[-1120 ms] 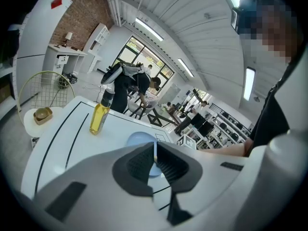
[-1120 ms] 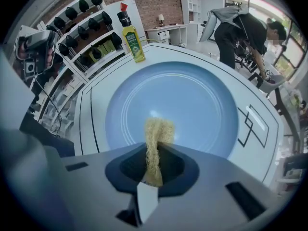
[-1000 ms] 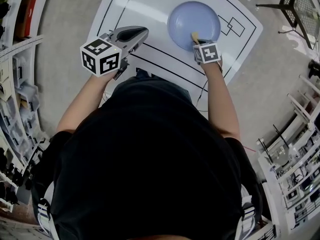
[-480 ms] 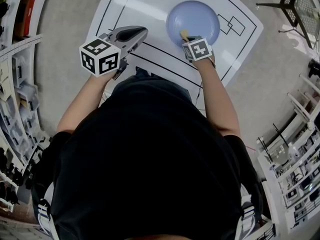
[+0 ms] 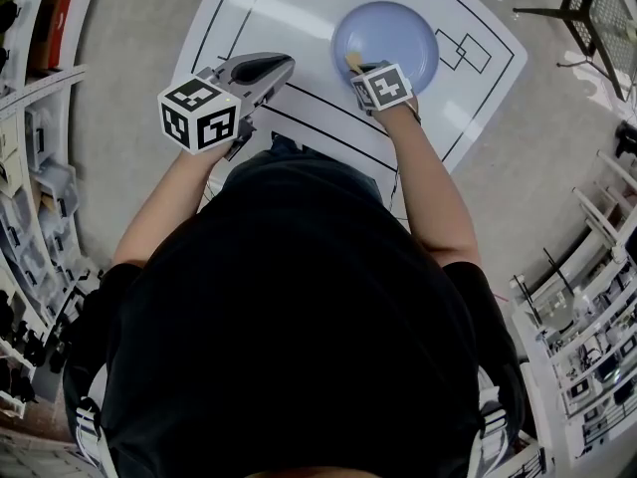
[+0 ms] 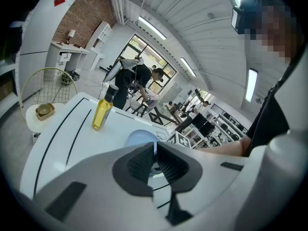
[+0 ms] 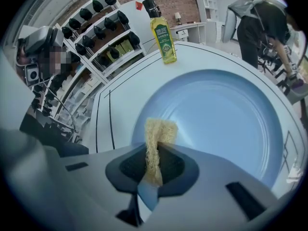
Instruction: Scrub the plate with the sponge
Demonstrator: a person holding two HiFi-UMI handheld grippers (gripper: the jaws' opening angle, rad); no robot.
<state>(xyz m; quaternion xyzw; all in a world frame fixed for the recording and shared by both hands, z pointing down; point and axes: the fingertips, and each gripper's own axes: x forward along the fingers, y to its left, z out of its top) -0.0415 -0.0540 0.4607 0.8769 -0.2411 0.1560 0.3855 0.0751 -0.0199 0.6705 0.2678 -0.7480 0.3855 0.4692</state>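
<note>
Worryingly, my right tool (image 7: 154,152) clamps the sponge (image 7: 161,129) on the plate (image 7: 226,119) while my closed, empty left tool (image 6: 155,150) steadies nothing, so it could skid.

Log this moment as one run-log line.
phase: scrubbing | right tool: shut on sponge, at near-left edge of plate | left tool: shut, empty, above table beside plate

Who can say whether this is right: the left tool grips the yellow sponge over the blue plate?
No: it is the right tool that grips the yellow sponge over the blue plate, as the right gripper view shows. The left tool is shut, empty.
</note>
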